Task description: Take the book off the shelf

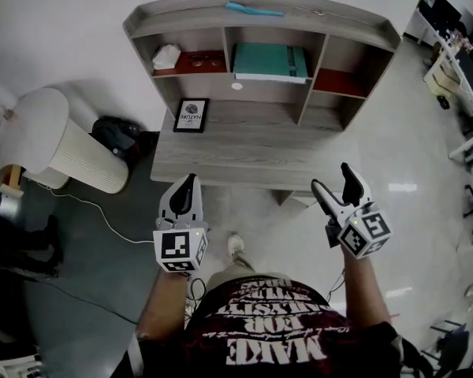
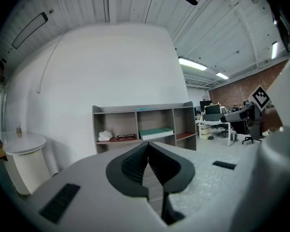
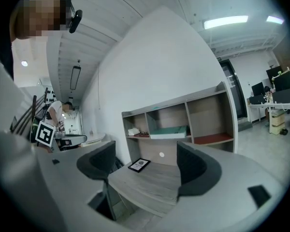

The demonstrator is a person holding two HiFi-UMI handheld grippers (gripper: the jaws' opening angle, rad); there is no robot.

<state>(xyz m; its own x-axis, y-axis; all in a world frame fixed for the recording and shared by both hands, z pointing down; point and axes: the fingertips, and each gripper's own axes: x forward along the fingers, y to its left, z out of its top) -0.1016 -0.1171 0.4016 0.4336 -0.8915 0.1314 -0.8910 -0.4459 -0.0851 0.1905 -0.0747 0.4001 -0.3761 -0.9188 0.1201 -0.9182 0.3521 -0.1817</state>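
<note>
Your left gripper (image 1: 188, 181) closed, right gripper (image 1: 331, 176) wide open, both well short of flat teal book (image 1: 270, 60) on grey wooden shelf (image 1: 181, 8).

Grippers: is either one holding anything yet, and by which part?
Nothing is held. The left gripper is shut on nothing, and the right gripper is open and empty. The book lies on the shelf, untouched.

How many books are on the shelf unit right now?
1. A teal book lies flat in the middle compartment of the shelf. The thin teal object on the top board is too small to identify as a book.
</note>
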